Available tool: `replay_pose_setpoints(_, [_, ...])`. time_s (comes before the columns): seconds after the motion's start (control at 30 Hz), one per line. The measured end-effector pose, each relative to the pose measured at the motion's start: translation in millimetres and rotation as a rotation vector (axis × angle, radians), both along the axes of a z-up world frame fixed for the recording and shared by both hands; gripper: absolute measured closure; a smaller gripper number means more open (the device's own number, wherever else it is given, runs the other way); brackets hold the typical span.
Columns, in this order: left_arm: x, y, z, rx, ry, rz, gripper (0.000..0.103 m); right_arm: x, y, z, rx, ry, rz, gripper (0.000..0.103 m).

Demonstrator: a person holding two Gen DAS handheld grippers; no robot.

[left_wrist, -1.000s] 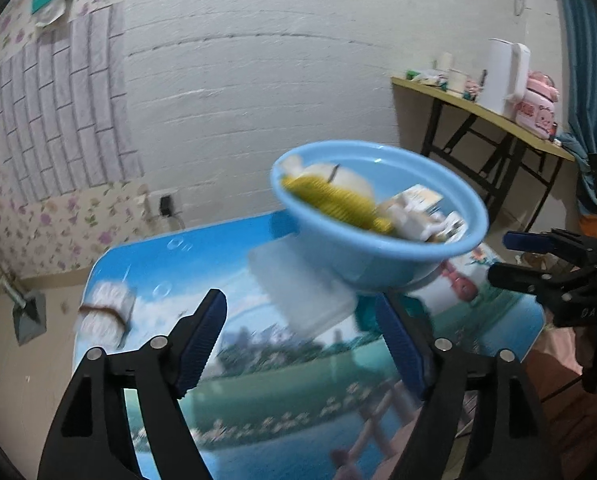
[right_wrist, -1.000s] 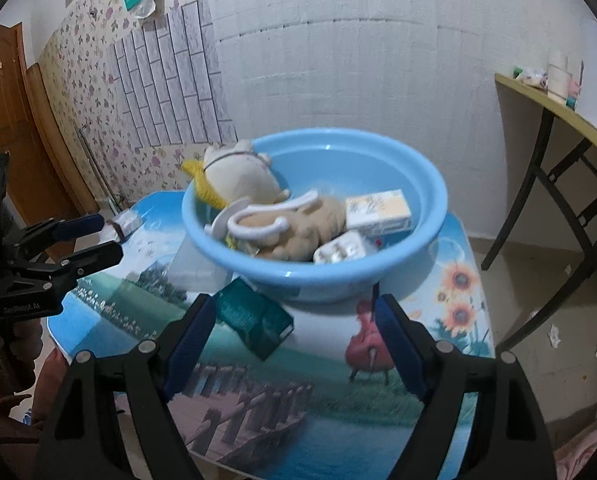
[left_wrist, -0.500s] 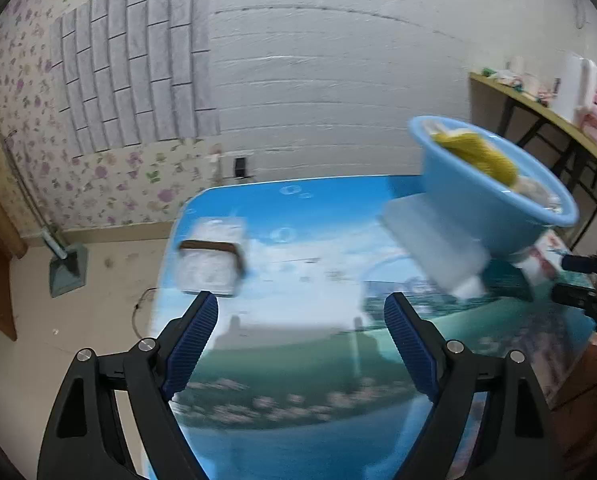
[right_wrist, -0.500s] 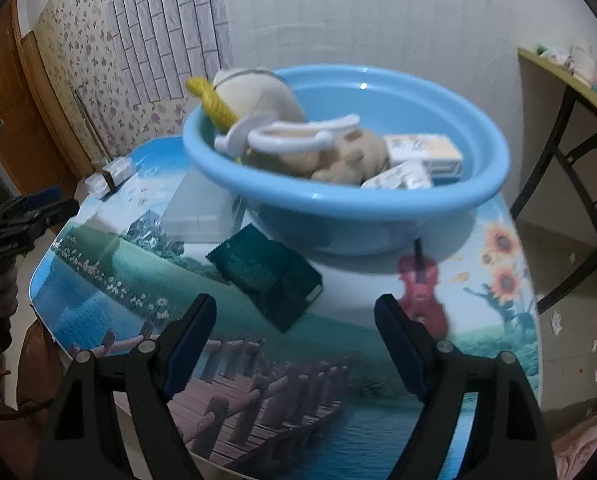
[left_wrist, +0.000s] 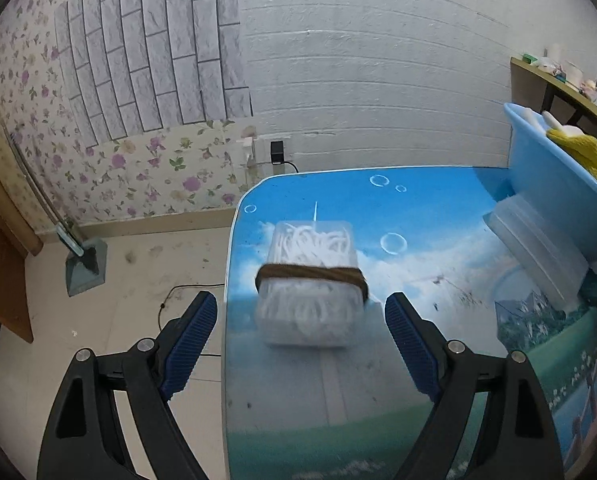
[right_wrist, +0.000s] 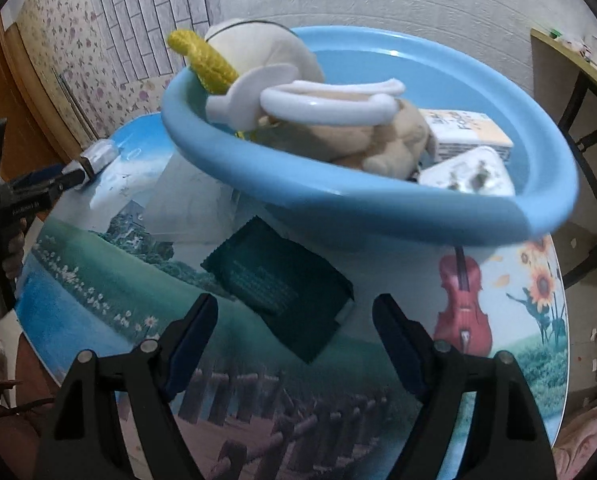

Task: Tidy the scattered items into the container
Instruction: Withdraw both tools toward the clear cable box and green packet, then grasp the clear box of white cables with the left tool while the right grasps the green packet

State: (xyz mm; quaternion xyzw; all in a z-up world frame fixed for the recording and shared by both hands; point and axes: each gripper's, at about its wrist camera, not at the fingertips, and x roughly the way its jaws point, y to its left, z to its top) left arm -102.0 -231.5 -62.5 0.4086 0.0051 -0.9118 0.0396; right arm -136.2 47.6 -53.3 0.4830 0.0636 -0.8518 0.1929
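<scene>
A: Status, left gripper (left_wrist: 301,344)?
B: Jaws spread wide, released, nothing pressed. Aimed down at clear box (left_wrist: 312,282) of white strands, bound by a brown band, lying on picture-printed table (left_wrist: 438,196) near its left edge, just ahead of the fingertips.

A: Status, right gripper (right_wrist: 295,334)?
B: Jaws apart, released, nothing grasped. Dark green packet (right_wrist: 282,284) flat on the table, just ahead, between the fingertip lines, untouched.

A: Container location?
B: Blue basin (right_wrist: 378,208) just behind the packet. Inside: plush toy (right_wrist: 362,136), yellow knitted piece (right_wrist: 210,60), small boxes. Frosted lid (left_wrist: 538,252) leaning against basin's side.
</scene>
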Motion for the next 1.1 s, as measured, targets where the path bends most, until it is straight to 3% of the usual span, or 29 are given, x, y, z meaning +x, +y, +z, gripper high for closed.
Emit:
replay_pose_setpoints(0.3, [-20.7, 0.2, -6.8, 0.029, -0.056, -0.053, 0.017, -14.8, -15.0, -8.0, 0.019, 0.004, -0.002, 0.022])
replay_pose_setpoints(0.33, [-21.4, 2.3, -7.4, 0.032, -0.061, -0.061, 0.02, -14.8, -14.8, -8.0, 0.022, 0.008, 0.0, 0.022])
replay_pose_setpoints(0.4, [-21.9, 7.4, -7.9, 0.02, -0.07, -0.075, 0.044, -13.1, -14.3, -8.3, 0.03, 0.017, 0.007, 0.022])
replay_pose_setpoints(0.47, [-21.5, 12.1, -7.0, -0.016, -0.069, -0.074, 0.044, -10.5, -14.9, -9.2, 0.042, 0.026, 0.027, 0.025])
replay_pose_setpoints(0.53, [-18.5, 16.5, -5.1, -0.002, -0.067, -0.087, 0.044, -7.1, -14.9, -6.9, 0.045, 0.037, 0.044, 0.039])
replay_pose_setpoints(0.73, [0.0, 40.6, 2.5, 0.028, -0.068, -0.118, 0.045, 0.2, -6.0, -2.4, 0.004, 0.03, 0.07, 0.06])
replay_pose_setpoints(1.1, [37.8, 98.1, 22.9, 0.102, -0.038, -0.156, 0.045, 24.7, 22.9, 10.1, -0.076, 0.055, 0.063, 0.061])
